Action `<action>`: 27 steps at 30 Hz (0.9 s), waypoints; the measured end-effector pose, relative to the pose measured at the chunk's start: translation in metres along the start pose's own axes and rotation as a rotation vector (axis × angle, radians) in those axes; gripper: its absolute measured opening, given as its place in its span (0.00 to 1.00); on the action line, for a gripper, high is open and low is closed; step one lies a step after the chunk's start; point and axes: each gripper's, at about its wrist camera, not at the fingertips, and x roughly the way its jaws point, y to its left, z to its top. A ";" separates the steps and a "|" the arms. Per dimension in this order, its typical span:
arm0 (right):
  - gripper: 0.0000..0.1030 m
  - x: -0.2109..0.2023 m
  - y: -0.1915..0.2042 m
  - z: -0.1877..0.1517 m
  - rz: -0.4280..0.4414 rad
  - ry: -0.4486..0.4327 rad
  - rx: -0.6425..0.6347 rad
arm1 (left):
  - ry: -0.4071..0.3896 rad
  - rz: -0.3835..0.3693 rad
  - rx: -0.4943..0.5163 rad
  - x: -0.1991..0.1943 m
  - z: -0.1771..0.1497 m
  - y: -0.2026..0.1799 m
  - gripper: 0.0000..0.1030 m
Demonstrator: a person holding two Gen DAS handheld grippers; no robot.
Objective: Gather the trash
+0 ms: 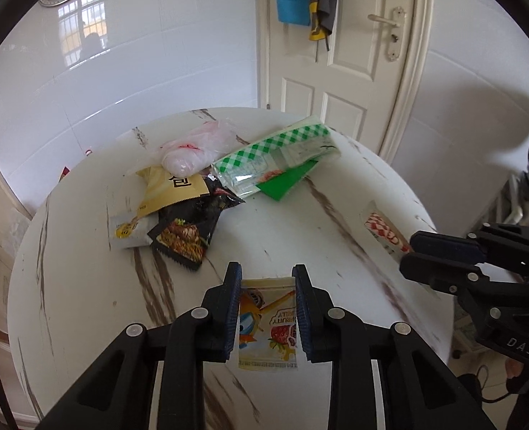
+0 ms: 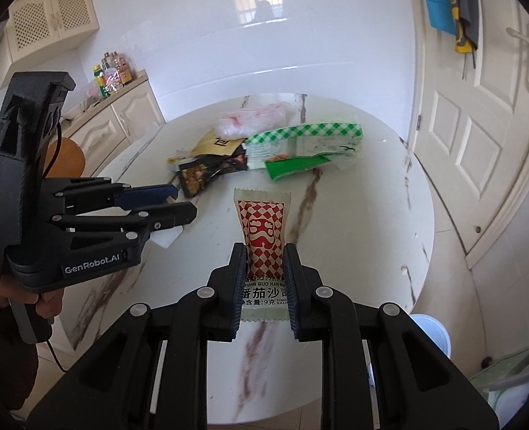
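Left hand-held gripper (image 1: pixel 268 317) clamped on jelly wrapper (image 1: pixel 268 326); right hand-held gripper (image 2: pixel 264 288) clamped on ketchup sachet (image 2: pixel 263 247).

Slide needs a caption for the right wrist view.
Right gripper pinches a ketchup sachet above the marble table.

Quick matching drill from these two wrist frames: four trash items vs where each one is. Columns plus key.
Items
1. ketchup sachet
2. jelly packet
3. pink bag
4. green-check wrapper

Places
A. on top of the pile, far side of the table
B. in the left claw
C. right end of the pile, over a green card
D. in the right claw

Pairs: 1-D, 2-B, 3-A, 4-C
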 end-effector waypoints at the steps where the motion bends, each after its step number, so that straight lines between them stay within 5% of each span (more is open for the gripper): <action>1: 0.19 -0.002 0.002 -0.001 0.001 -0.003 0.000 | -0.002 -0.005 0.001 -0.005 -0.002 -0.002 0.24; 15: 0.17 -0.031 -0.007 -0.012 -0.004 -0.027 0.032 | -0.031 -0.023 0.038 -0.038 0.003 -0.038 0.24; 17: 0.21 -0.028 -0.010 -0.017 0.008 -0.023 0.040 | -0.020 -0.024 0.039 -0.036 0.001 -0.040 0.24; 20: 0.55 -0.014 -0.012 -0.024 -0.004 0.020 0.040 | -0.006 -0.014 0.040 -0.032 0.000 -0.042 0.24; 27: 0.50 0.014 -0.002 -0.032 -0.069 0.072 -0.024 | 0.009 -0.007 0.041 -0.031 -0.003 -0.040 0.24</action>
